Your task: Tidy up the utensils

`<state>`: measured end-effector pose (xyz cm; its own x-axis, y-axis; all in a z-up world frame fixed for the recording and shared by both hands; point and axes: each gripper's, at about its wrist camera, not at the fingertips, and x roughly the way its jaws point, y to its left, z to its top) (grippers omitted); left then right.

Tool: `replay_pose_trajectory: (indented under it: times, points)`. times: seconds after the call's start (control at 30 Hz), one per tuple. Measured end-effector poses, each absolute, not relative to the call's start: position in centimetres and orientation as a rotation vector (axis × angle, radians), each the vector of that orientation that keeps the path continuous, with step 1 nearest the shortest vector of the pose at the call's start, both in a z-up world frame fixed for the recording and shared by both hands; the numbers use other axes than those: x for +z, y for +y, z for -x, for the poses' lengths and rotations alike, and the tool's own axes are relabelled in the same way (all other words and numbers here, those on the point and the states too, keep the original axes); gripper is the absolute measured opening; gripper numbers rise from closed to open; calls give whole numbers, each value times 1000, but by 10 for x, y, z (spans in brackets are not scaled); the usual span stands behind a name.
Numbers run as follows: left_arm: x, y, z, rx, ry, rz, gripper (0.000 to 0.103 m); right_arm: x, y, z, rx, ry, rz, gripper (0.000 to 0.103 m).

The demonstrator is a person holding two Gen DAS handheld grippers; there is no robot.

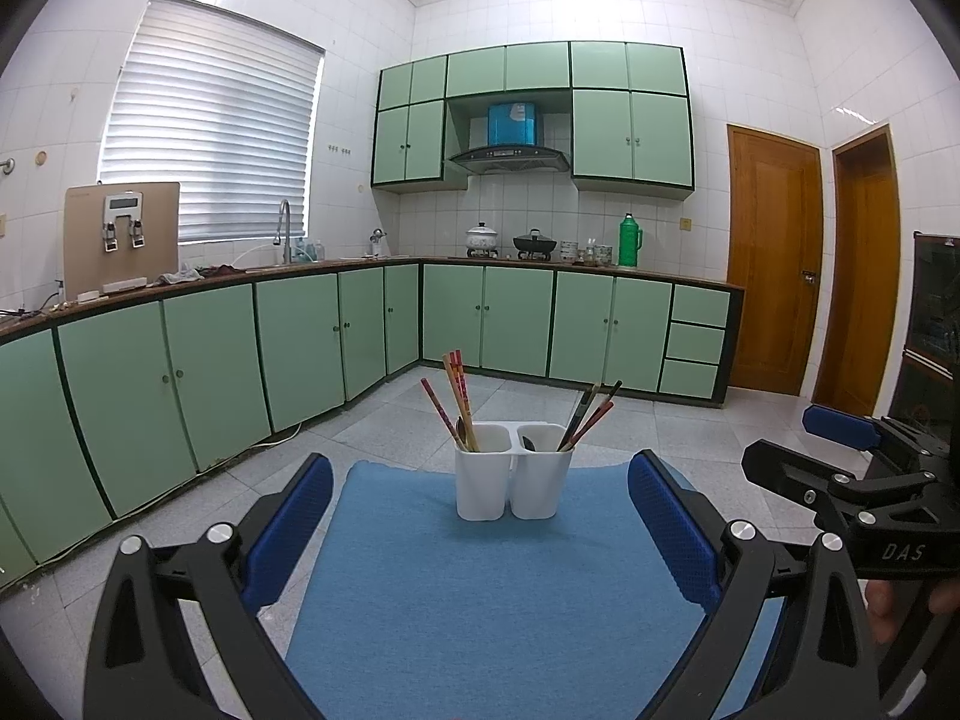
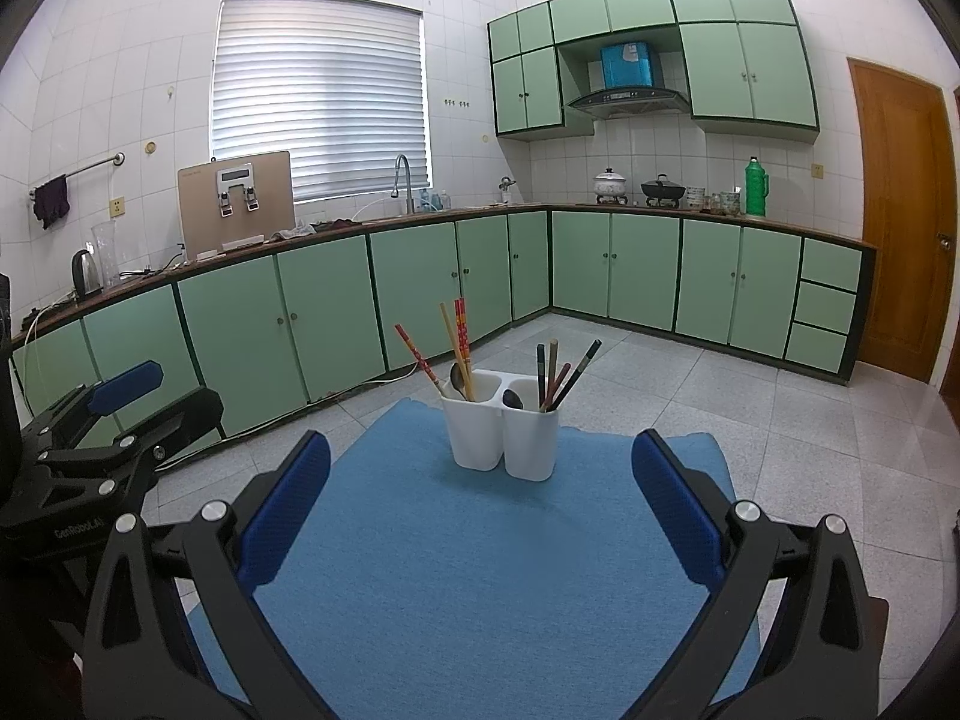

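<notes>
A white two-compartment utensil holder (image 1: 510,480) (image 2: 501,438) stands at the far end of a blue mat (image 1: 480,570) (image 2: 480,540). Its left compartment holds red and wooden chopsticks (image 1: 456,396) (image 2: 456,342) and a spoon (image 2: 459,381). Its right compartment holds dark chopsticks (image 1: 591,414) (image 2: 561,372) and a spoon (image 2: 513,399). My left gripper (image 1: 480,492) is open and empty, back from the holder. My right gripper (image 2: 480,474) is open and empty, also back from it. The right gripper shows at the right of the left wrist view (image 1: 840,438); the left gripper shows at the left of the right wrist view (image 2: 120,390).
Green kitchen cabinets (image 1: 300,342) (image 2: 336,306) run along the left and far walls under a countertop with a kettle (image 2: 87,270), faucet (image 2: 405,180), pots and a green thermos (image 1: 629,240). Tiled floor (image 1: 690,420) lies beyond the mat. Wooden doors (image 1: 774,258) stand at the right.
</notes>
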<state>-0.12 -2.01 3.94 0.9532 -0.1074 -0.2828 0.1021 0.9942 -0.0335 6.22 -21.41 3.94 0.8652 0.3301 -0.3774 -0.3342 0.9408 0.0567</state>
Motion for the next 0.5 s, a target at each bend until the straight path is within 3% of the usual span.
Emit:
replay_pose_trajectory:
  times: [0.5]
  points:
    - [39,-19,1,-107,288,17,97,40,-213,-63,348,394,11,98]
